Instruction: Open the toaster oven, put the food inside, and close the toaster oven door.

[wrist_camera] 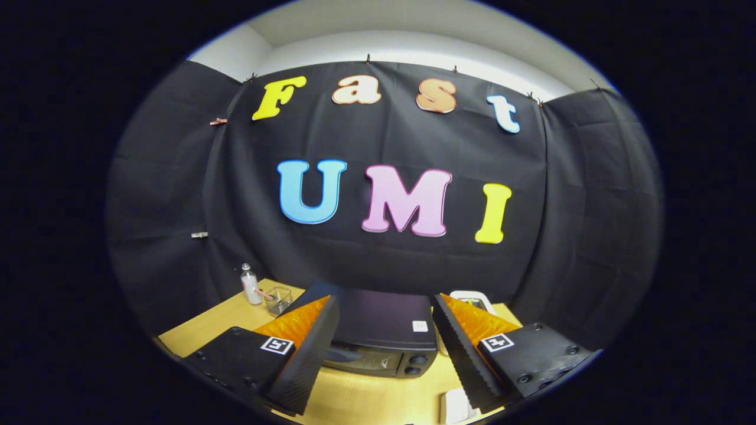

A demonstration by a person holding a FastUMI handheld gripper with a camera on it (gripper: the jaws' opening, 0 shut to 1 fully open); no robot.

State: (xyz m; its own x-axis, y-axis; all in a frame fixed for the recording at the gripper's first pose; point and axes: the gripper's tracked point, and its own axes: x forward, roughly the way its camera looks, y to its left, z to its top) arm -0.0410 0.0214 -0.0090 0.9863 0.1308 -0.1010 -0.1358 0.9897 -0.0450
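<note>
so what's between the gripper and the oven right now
Nothing. In the gripper view only bare wooden table lies between the open gripper and the oven, which sits just ahead, framed by the two fingers, its door apparently closed.

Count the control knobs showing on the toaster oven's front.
2, stacked one above the other at the right end of the toaster oven front: upper knob, lower knob. The open gripper frames the oven; its fingers may hide more of the front.
</note>
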